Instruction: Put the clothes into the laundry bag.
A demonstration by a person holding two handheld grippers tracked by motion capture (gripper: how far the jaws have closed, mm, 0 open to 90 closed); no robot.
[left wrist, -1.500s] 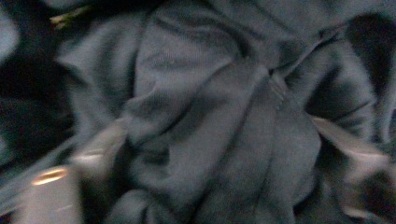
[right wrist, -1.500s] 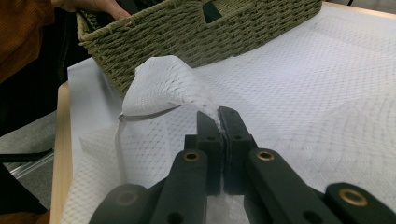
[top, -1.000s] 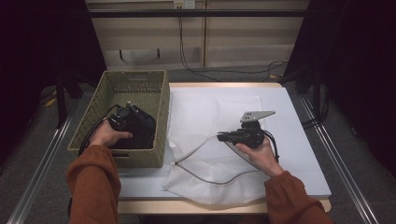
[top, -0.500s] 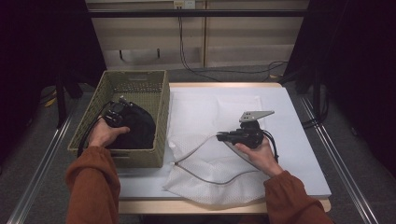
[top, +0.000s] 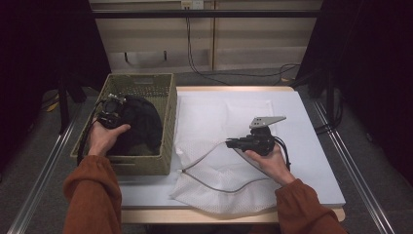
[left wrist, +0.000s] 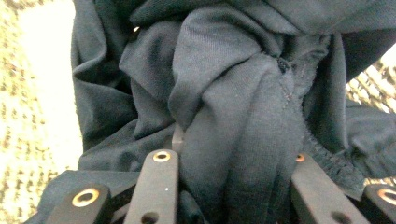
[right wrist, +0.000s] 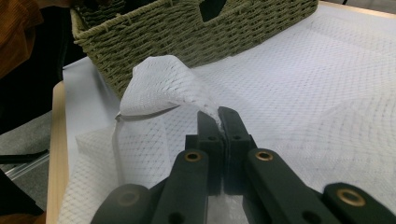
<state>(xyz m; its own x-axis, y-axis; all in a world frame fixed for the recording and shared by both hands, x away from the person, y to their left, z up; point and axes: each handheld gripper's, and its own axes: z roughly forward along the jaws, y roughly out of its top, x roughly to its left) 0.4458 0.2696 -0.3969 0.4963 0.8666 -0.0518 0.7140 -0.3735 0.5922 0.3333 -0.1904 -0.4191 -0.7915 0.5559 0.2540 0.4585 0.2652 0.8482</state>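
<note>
A black garment (top: 143,122) lies bunched in the woven green basket (top: 168,105) at the table's left. My left gripper (top: 122,116) is inside the basket, shut on a fold of that dark cloth (left wrist: 243,116), which bulges between its jaws and hides their tips. A white mesh bag (top: 221,168) with a grey drawstring lies flat on the table. My right gripper (top: 230,143) is shut on the bag's rim (right wrist: 168,84), holding that edge lifted as an arch above the table (right wrist: 218,114).
The basket's wicker wall (right wrist: 196,32) stands close behind the lifted mesh edge. A white sheet (top: 297,122) covers the table. Cables (top: 195,53) hang on the wall behind. Metal rails (top: 44,170) run along both sides of the table.
My left gripper has moved left across the basket, dragging the black garment with it. The right gripper holds still with the mesh edge.
</note>
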